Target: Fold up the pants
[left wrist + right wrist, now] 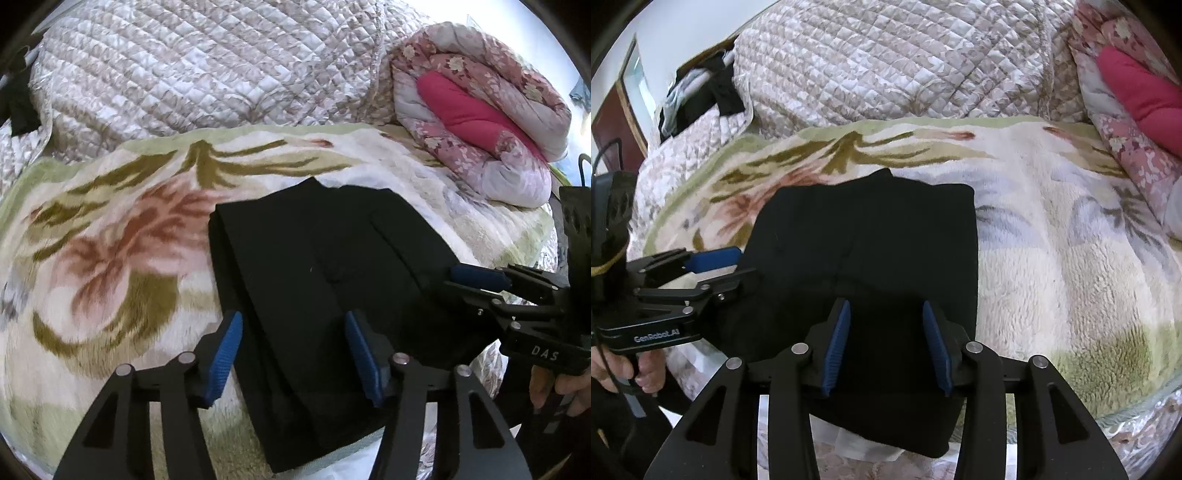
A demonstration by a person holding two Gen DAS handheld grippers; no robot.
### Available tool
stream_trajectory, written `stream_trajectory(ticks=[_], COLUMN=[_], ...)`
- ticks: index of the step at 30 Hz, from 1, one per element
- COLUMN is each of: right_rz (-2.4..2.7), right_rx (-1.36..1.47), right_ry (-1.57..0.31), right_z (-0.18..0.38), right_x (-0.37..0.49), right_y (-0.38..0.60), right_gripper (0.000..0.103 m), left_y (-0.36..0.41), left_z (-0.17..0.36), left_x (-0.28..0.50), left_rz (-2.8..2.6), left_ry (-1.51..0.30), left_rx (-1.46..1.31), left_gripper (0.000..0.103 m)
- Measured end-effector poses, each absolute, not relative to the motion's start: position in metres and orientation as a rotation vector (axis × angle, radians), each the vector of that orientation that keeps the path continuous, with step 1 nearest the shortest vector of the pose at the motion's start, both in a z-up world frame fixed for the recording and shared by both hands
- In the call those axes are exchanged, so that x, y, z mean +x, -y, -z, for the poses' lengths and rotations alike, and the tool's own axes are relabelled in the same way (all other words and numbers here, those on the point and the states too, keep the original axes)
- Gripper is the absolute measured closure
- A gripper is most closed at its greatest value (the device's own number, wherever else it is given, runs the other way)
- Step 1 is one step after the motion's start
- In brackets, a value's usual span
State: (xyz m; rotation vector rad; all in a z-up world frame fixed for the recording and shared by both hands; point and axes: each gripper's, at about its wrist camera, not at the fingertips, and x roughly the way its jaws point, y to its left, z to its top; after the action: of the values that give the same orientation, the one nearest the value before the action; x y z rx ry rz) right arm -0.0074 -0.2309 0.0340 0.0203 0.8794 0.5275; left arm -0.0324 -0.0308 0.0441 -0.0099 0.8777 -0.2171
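Reading "DAS" (545,353) and "GenRobot.AI" (656,328) on each hand-held gripper

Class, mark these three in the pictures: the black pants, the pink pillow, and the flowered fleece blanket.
black pants (314,258), left wrist view, middle of the folded top layer.
pink pillow (469,114), left wrist view, centre of its exposed face.
flowered fleece blanket (1052,229), right wrist view, bare patch right of the pants.
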Motion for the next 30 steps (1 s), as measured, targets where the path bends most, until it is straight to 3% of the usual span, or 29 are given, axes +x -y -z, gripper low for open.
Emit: stream_trajectory(ticks=[11, 30], right_rz=[-0.520, -0.539], right_rx=[-0.034, 0.168], right_ry=[-0.841, -0.978], right_z=[-0.067, -0.023], right_x=[0.031, 0.056], right_y=[0.239, 0.256], right_gripper=[0.052, 0.052], left_y=[-0.009, -0.008], left_z=[-0.050, -0.037], left_x=[-0.015, -0.005], left_rz=[0.159, 0.175], left_ry=[-0.834, -0.863], left_rx=[-0.118, -0.152], left_gripper=[0.045, 0.045])
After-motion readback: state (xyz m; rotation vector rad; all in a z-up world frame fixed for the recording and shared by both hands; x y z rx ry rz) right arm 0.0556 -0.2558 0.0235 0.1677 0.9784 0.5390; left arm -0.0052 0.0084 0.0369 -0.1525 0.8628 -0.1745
